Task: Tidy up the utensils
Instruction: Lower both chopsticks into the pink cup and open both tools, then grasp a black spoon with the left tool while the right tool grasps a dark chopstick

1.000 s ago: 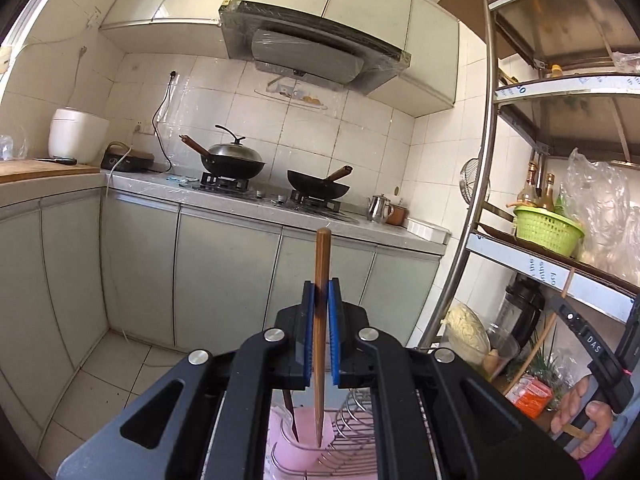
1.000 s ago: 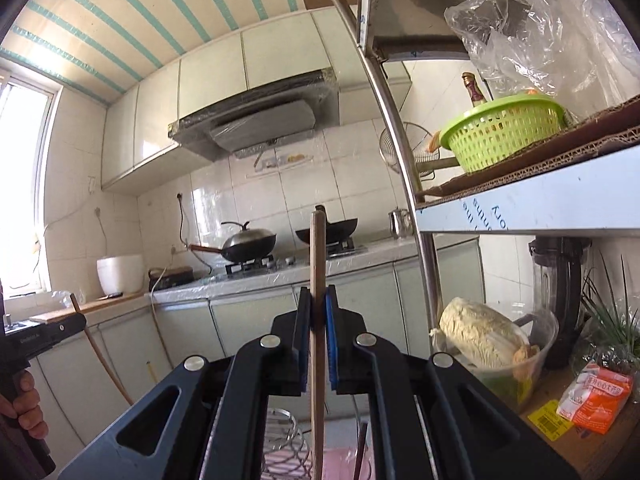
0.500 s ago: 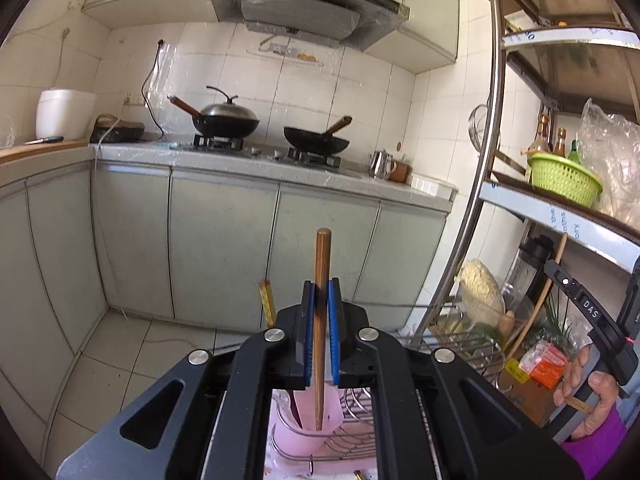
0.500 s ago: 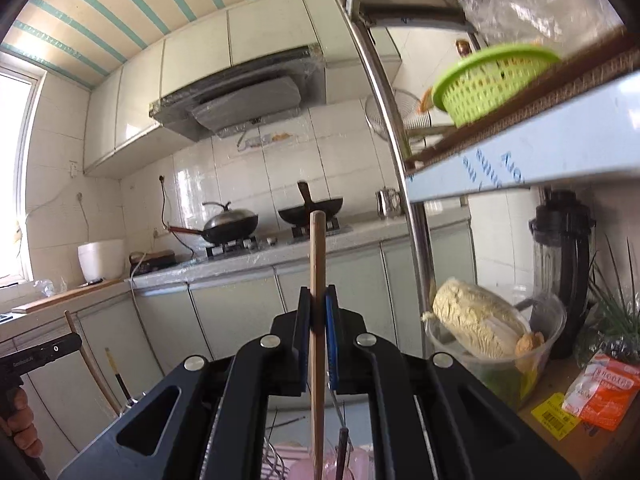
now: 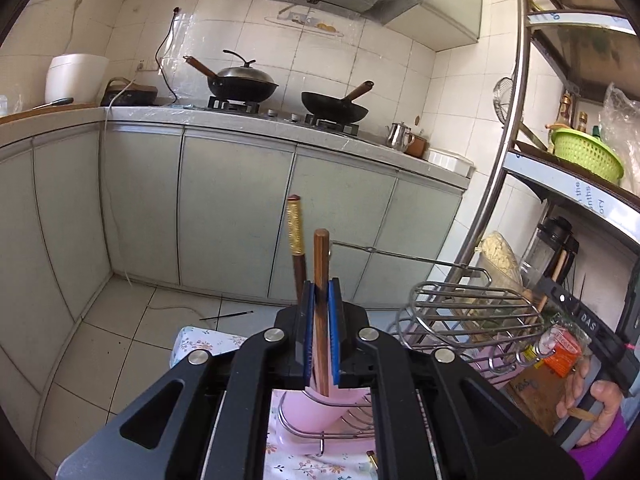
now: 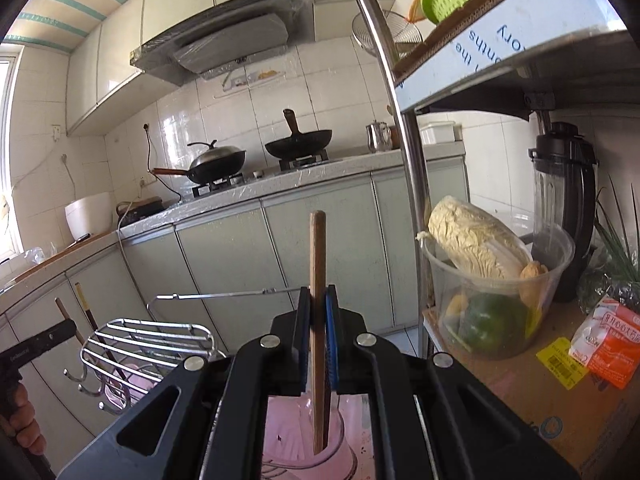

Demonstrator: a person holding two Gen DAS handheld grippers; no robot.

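My left gripper (image 5: 320, 300) is shut on a brown wooden chopstick (image 5: 321, 264) held upright, its lower end inside a pink utensil cup (image 5: 308, 408). A darker chopstick with a gold top (image 5: 295, 232) stands in the same cup just left of it. My right gripper (image 6: 318, 304) is shut on another wooden chopstick (image 6: 318, 256), upright, its lower end in a pink cup (image 6: 304, 432). A wire dish rack (image 5: 460, 320) holds the cups; it also shows in the right wrist view (image 6: 152, 340).
The rack stands on a floral cloth (image 5: 200, 340). A metal shelf unit (image 5: 504, 160) is at the right with a green basket (image 5: 586, 154), a blender (image 6: 564, 208), a bowl of cabbage (image 6: 488, 280) and a cardboard box (image 6: 540, 392). Kitchen counter with woks (image 5: 240, 84) lies beyond.
Both grippers have lowered and tilted down with their chopsticks. The chopstick ends now sit deeper in the pink cups. The gold-topped chopstick has come fully into the left view.
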